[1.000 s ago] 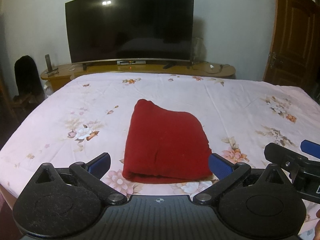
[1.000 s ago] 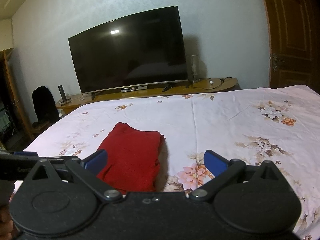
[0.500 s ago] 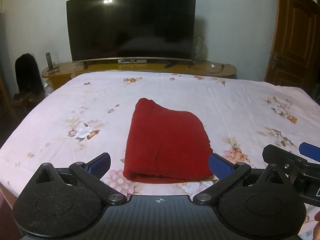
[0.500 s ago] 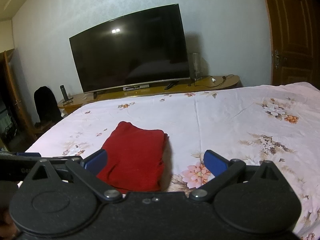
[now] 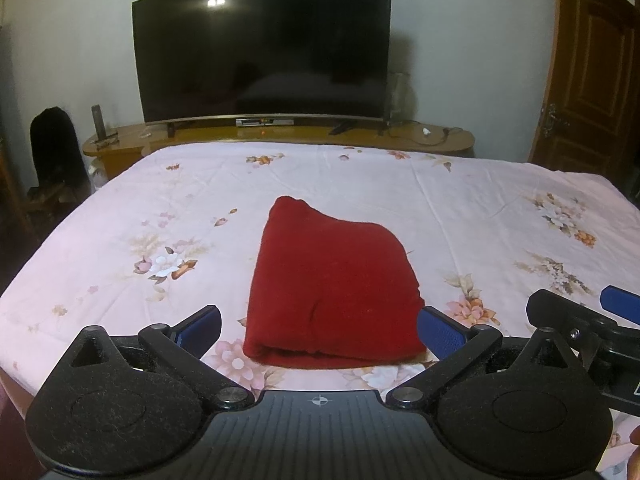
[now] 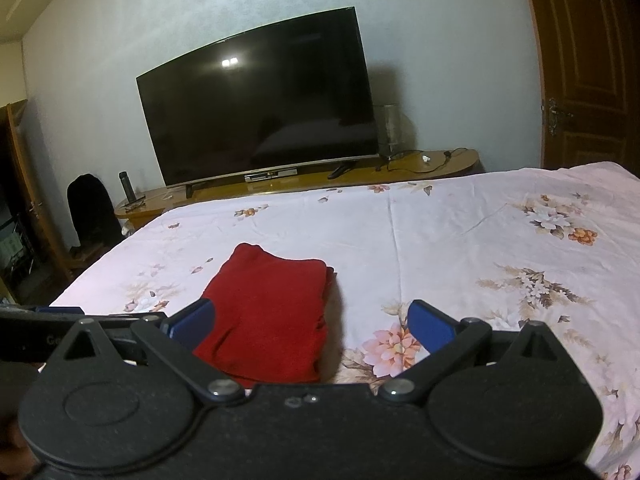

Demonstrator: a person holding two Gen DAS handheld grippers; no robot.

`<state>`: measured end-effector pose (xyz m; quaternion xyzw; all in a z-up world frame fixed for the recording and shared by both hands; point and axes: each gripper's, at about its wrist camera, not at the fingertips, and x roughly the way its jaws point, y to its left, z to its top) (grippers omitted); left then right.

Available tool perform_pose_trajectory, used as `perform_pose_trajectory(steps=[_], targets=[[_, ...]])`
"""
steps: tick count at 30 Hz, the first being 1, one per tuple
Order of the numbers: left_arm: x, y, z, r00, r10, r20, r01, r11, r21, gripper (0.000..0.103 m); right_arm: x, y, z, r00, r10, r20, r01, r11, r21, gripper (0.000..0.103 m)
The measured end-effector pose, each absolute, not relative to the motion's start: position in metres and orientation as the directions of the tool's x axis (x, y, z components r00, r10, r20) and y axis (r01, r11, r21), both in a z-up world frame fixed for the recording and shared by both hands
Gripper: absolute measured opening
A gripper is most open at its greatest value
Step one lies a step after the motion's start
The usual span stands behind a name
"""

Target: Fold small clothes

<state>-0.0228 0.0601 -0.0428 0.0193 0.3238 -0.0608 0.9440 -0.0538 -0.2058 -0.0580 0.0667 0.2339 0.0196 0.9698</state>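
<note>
A red garment lies folded into a compact stack on the floral bed sheet. My left gripper is open and empty, held back from the garment's near edge with the fold between its blue pads. In the right wrist view the garment lies left of centre. My right gripper is open and empty, its left pad in front of the garment's near left corner. The right gripper's tip also shows at the right edge of the left wrist view.
A large dark television stands on a low wooden cabinet beyond the bed's far edge. A wooden door is at the right. A dark chair stands at the left beside the bed.
Both grippers have drawn slightly back and up from the folded garment. The garment has not moved, and both grippers stay open.
</note>
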Motion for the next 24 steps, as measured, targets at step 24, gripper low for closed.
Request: perform_pose_trajectory(steps=[24], targets=[[-0.012,0.051,-0.048,0.771,-0.099,-0.629,0.128,0.992,0.0,0.103,-0.047,-0.21,-0.059,0.886,0.066,-0.459,0.0,0.99,0.141,0.102]])
